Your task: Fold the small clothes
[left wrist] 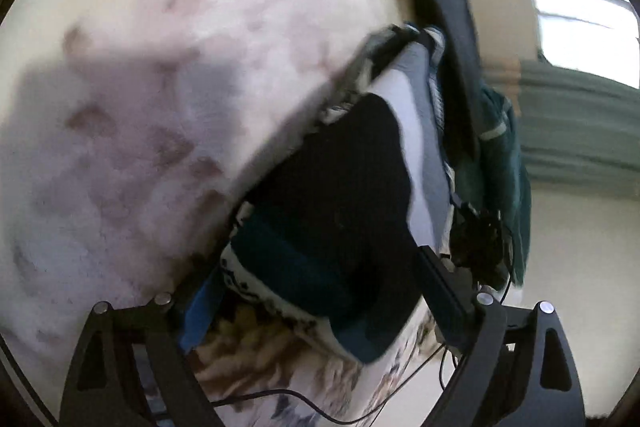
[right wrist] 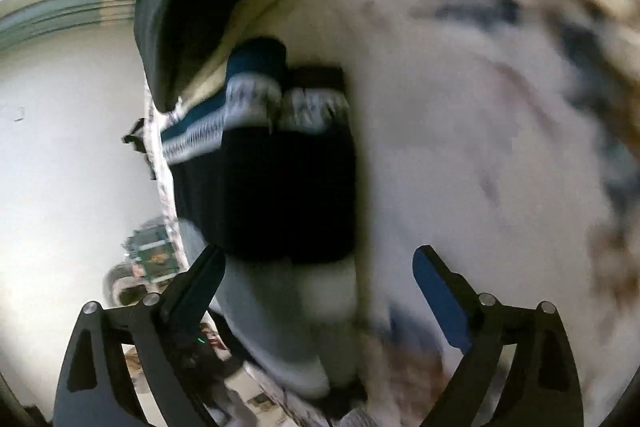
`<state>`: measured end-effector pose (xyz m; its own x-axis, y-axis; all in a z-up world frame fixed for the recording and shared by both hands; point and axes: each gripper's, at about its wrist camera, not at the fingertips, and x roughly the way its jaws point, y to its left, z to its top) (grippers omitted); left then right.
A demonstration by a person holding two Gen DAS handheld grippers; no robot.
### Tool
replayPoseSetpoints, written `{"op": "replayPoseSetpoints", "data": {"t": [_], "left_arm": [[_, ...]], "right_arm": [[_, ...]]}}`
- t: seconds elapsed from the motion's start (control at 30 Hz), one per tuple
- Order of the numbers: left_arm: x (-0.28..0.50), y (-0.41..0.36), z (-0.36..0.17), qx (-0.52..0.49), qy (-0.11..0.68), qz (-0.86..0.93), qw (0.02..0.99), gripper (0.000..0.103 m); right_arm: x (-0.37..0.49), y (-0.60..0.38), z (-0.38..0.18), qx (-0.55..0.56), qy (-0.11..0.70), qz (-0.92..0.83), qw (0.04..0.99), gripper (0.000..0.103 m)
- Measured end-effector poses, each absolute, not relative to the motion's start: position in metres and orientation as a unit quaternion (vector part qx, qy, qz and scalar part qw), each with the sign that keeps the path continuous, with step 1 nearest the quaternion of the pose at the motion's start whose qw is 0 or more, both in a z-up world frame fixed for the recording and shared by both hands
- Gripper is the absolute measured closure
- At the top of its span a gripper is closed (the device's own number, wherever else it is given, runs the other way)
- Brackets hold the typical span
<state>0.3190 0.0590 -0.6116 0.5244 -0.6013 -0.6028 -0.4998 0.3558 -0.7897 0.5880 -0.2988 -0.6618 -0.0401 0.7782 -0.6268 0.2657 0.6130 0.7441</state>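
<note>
Both claws (left wrist: 316, 291) (right wrist: 320, 291) agape (tilted down)

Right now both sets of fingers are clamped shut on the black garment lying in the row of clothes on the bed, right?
Not quite. Both sets stand wide open and hold nothing; each wrist view shows it. The black garment does lie in the row on the bed.
</note>
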Motion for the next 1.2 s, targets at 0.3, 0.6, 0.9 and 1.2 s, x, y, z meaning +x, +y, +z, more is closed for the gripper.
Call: {"op": "replayPoseSetpoints", "data": {"t": [0.3,0.6,0.9,1.2], "left_arm": [[0.294,0.039,-0.603,-0.562,0.49,-0.029,0.666,0.013],[0.361,0.033,-0.618,-0.594,0.418,-0.023,0.687,0.069],[0.419,0.071,-0.568,-0.529,0.476,-0.144,0.688,0.076],[0.453,0.018,-0.599,-0.359,0.628,-0.209,0.658,0.028]], "right_arm": [[0.632,-0.261,-0.683,0.399,0.677,0.283,0.55,0.001],[0.615,-0.262,-0.683,0.393,0.662,0.259,0.583,0.077],[0.444,-0.332,-0.631,0.536,0.567,0.131,0.612,0.083],[0.266,-0.31,-0.659,0.566,0.595,0.036,0.57,0.074]]}}
